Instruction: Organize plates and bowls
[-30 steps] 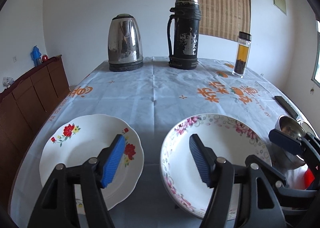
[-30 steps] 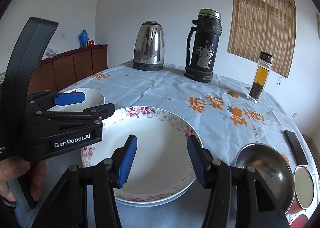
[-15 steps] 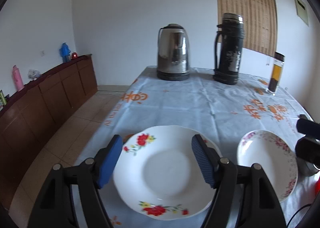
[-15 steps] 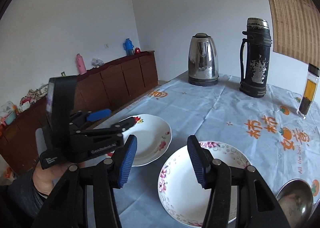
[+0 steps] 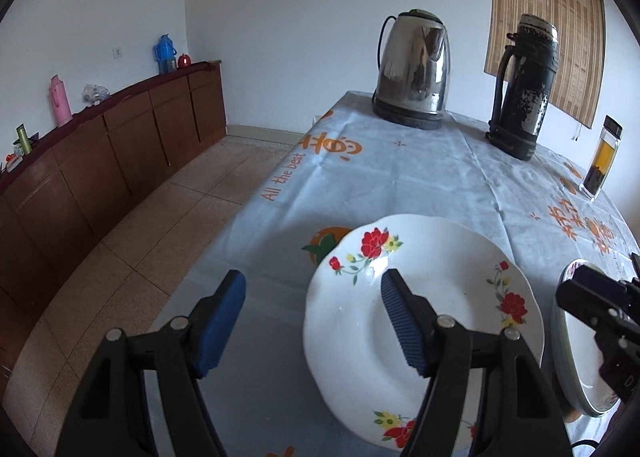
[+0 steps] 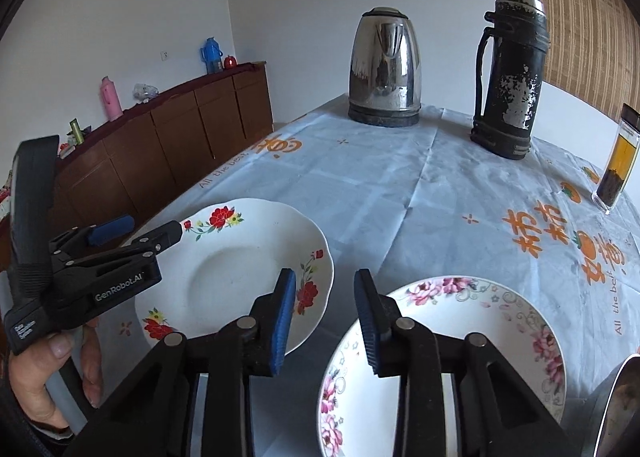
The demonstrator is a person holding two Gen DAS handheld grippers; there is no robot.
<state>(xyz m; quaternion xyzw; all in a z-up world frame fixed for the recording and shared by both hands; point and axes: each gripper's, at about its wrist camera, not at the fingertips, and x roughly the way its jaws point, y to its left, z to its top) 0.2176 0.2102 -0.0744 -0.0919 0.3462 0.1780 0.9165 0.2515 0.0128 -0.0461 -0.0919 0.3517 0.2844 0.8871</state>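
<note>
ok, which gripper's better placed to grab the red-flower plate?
Left, probably. The left gripper is open, straddling the left rim of the red-flower plate. The right gripper is closing on nothing, between it and the pink-flower plate.

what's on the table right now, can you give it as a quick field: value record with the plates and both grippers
surface: table under a pale blue printed cloth
plate 1: red-flower plate, near the table's left edge
plate 2: pink-flower plate, to its right, apart from it
left gripper: open, straddling the red-flower plate's left rim, not gripping
right gripper: jaws closing, nothing between them, over the gap between the plates
back of table: steel kettle, black thermos, tea bottle
stacking: not yet done
</note>
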